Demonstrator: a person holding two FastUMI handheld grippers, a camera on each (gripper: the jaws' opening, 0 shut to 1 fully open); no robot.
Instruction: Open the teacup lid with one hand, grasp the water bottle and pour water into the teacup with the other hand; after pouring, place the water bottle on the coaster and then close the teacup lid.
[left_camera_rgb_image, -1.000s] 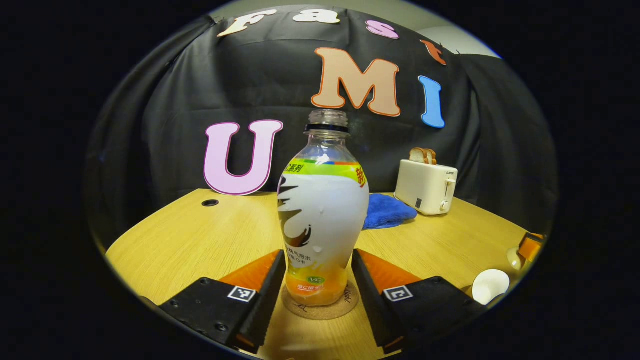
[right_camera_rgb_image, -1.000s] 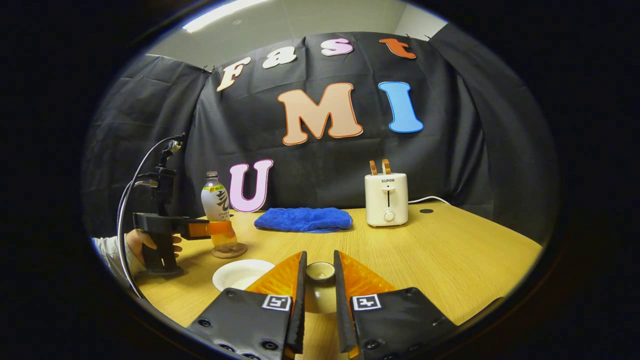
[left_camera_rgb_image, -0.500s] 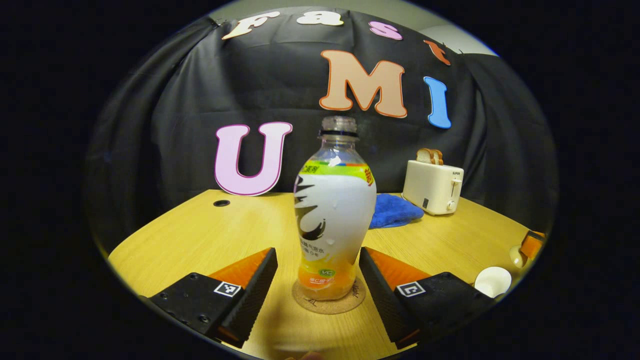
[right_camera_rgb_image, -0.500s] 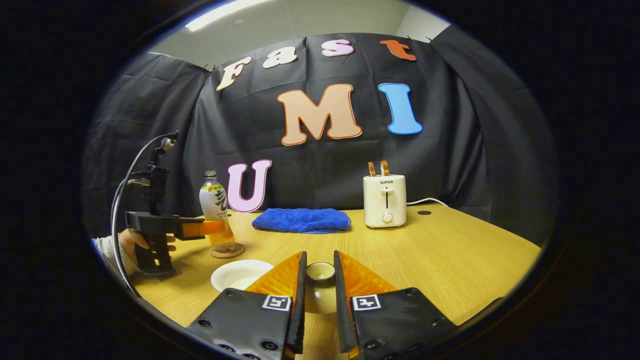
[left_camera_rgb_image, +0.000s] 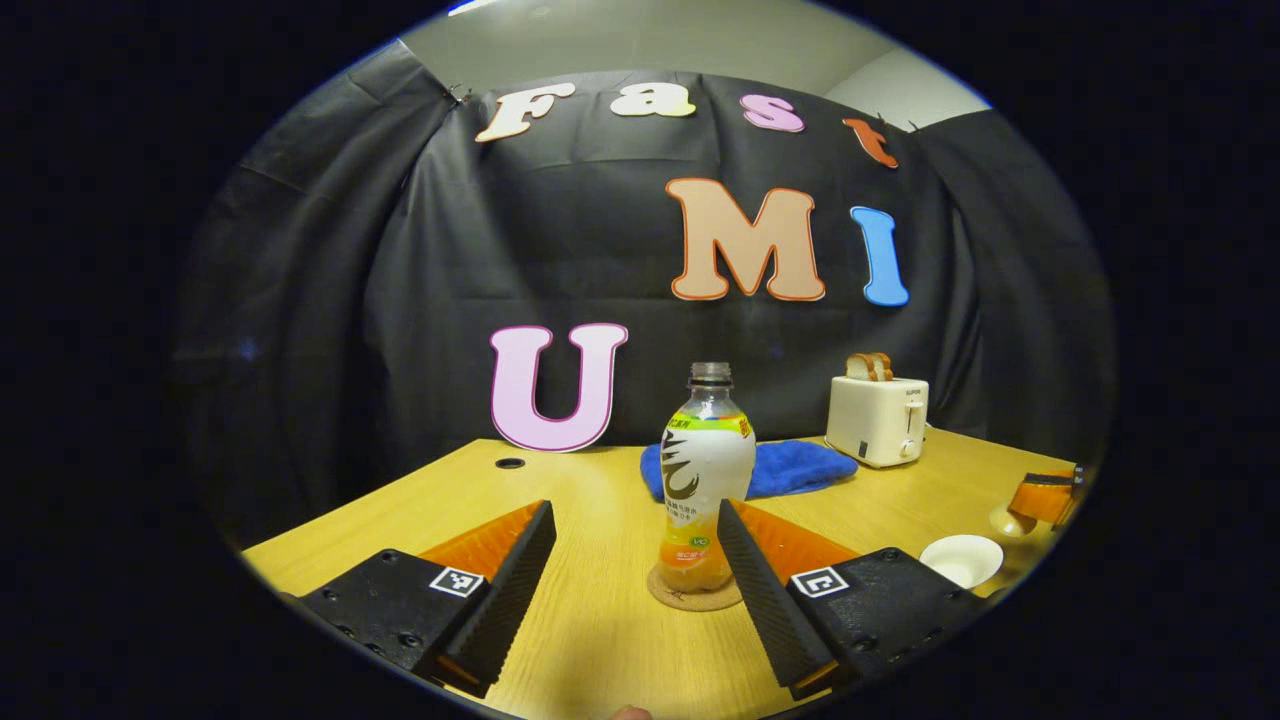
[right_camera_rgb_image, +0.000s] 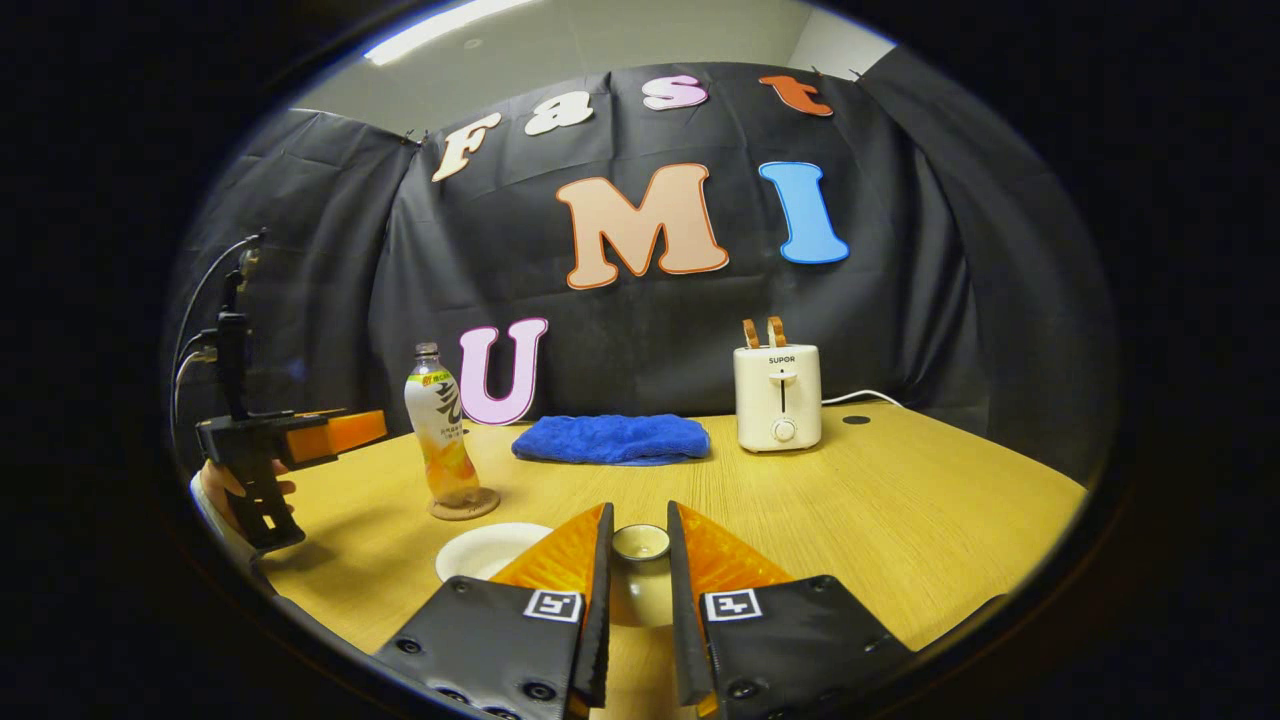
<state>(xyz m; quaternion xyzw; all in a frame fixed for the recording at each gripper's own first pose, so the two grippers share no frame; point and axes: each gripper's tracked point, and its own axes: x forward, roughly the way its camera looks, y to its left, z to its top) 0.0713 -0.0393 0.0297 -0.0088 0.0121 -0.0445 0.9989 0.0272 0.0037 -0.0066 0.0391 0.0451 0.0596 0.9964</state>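
- Water bottle (left_camera_rgb_image: 706, 470): clear neck, white label with dark swirl motif, green-yellow band at top, orange base.
- Coaster (left_camera_rgb_image: 693, 594): light brown cork tone with dark marking.
- Teacup lid (right_camera_rgb_image: 640, 543): cream with darker rim line.
- Teacup (right_camera_rgb_image: 484, 549): plain white.
- Counter (right_camera_rgb_image: 900, 520): yellow-tan wood grain.
- Towel (right_camera_rgb_image: 611, 439): solid bright blue.
- Toaster (right_camera_rgb_image: 777, 397): cream body; brown-crusted bread slices (right_camera_rgb_image: 759, 332) in slots.
- Tongs housings (right_camera_rgb_image: 536, 625): black, each bearing a black-and-white square marker (right_camera_rgb_image: 553, 604).
- Booth wall (right_camera_rgb_image: 300, 220): black cloth.
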